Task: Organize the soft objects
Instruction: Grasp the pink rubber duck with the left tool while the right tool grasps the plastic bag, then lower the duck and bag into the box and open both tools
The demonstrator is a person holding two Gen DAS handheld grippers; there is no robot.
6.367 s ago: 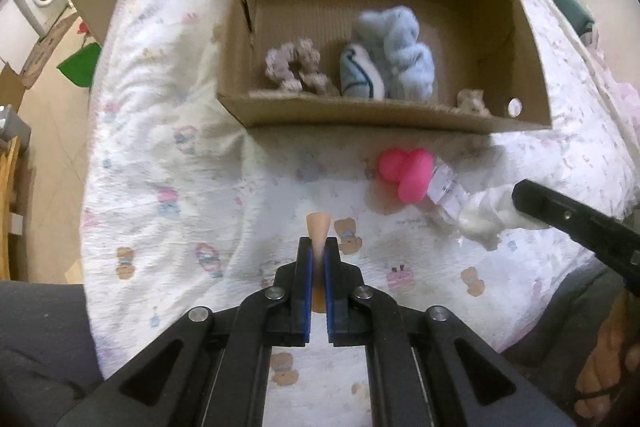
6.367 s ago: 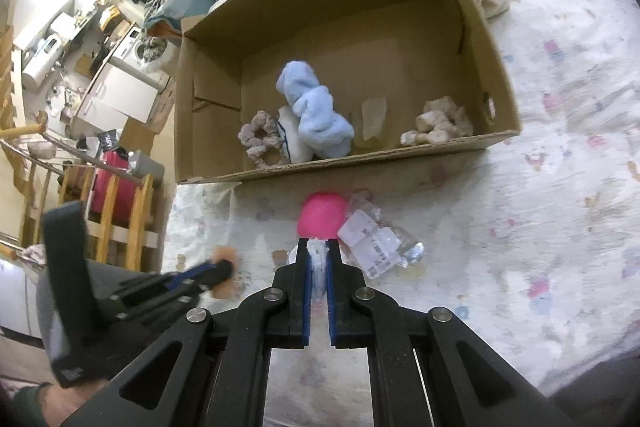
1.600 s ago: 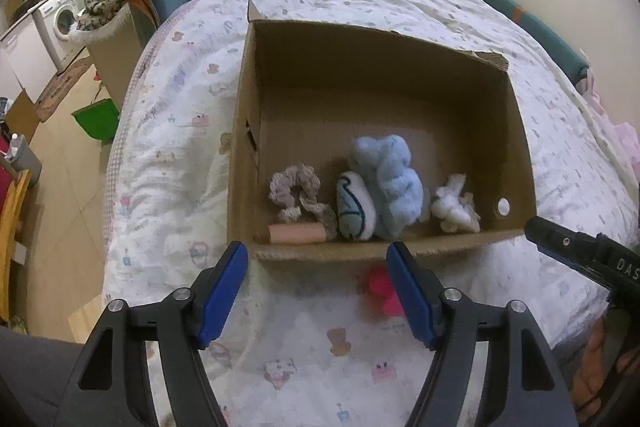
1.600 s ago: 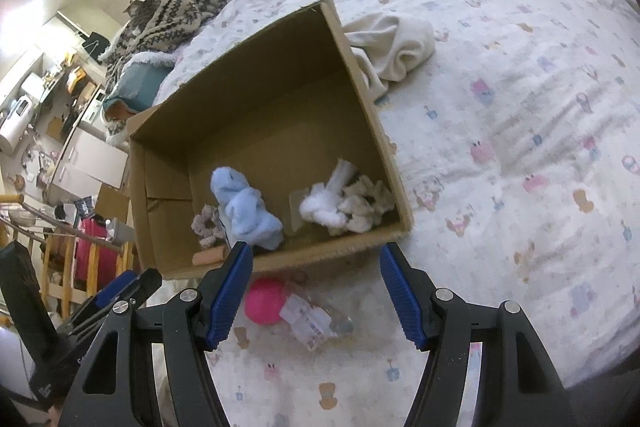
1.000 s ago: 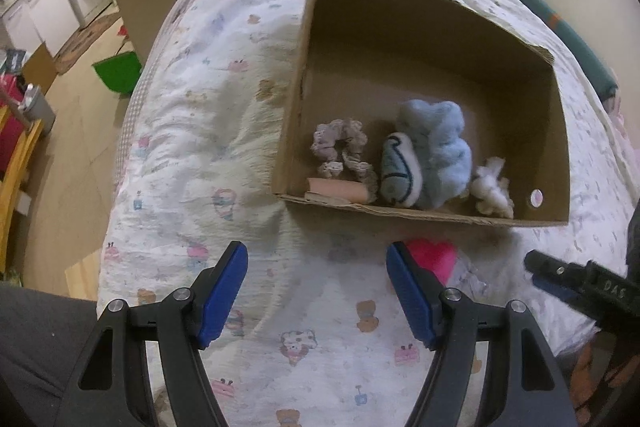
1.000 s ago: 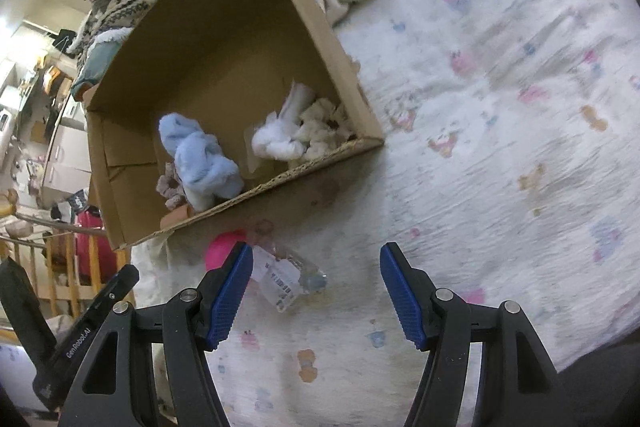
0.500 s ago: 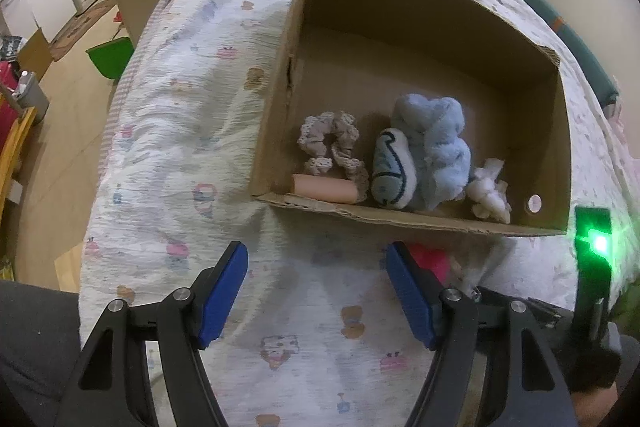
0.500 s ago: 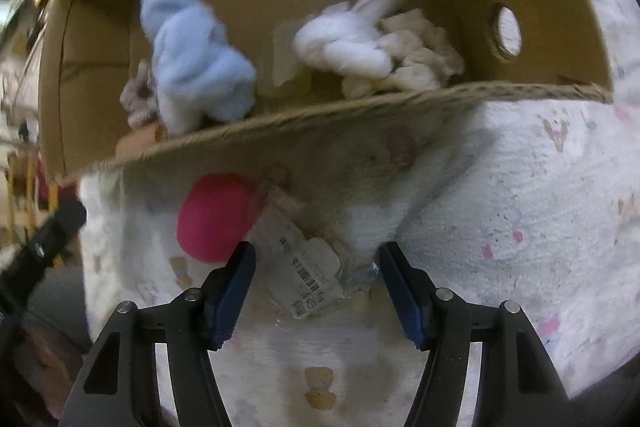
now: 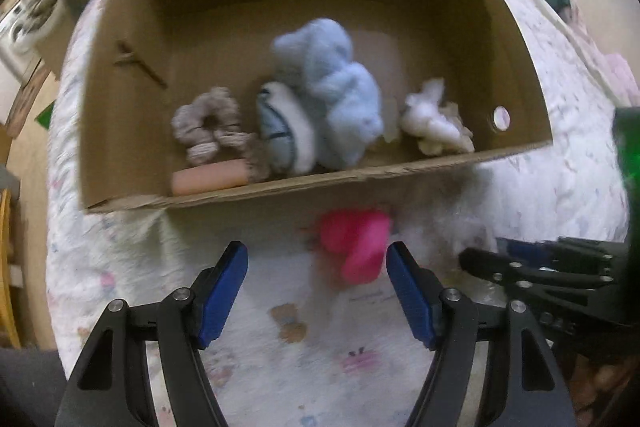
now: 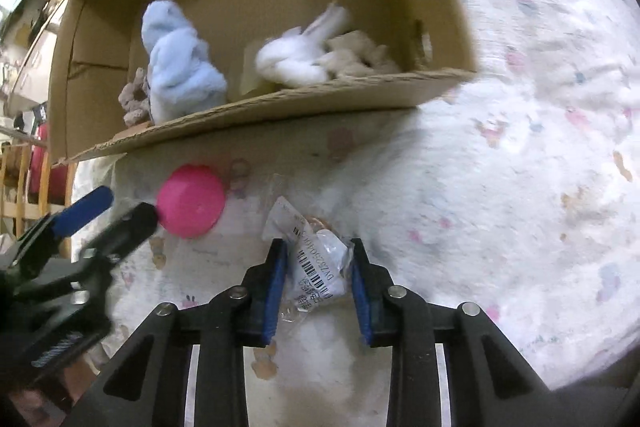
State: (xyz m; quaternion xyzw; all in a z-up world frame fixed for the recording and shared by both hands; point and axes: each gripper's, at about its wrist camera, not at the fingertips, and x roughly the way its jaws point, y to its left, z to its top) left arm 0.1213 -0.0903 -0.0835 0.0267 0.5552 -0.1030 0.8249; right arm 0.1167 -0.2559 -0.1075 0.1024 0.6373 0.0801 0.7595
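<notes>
The right claw (image 10: 318, 259) has its blue pads on either side of a clear packet (image 10: 316, 263) with a barcode label, jaws partly closed; whether they press it I cannot tell. To its left lies a pink ball (image 10: 190, 201), and the left claw (image 9: 316, 267) hangs spread wide just short of that ball (image 9: 356, 241). Ahead of both claws a box (image 9: 120, 107) holds a blue plush (image 9: 332, 95), scrunchie (image 9: 206, 125), peach roll (image 9: 208, 181) and white fluff (image 9: 434, 119)
</notes>
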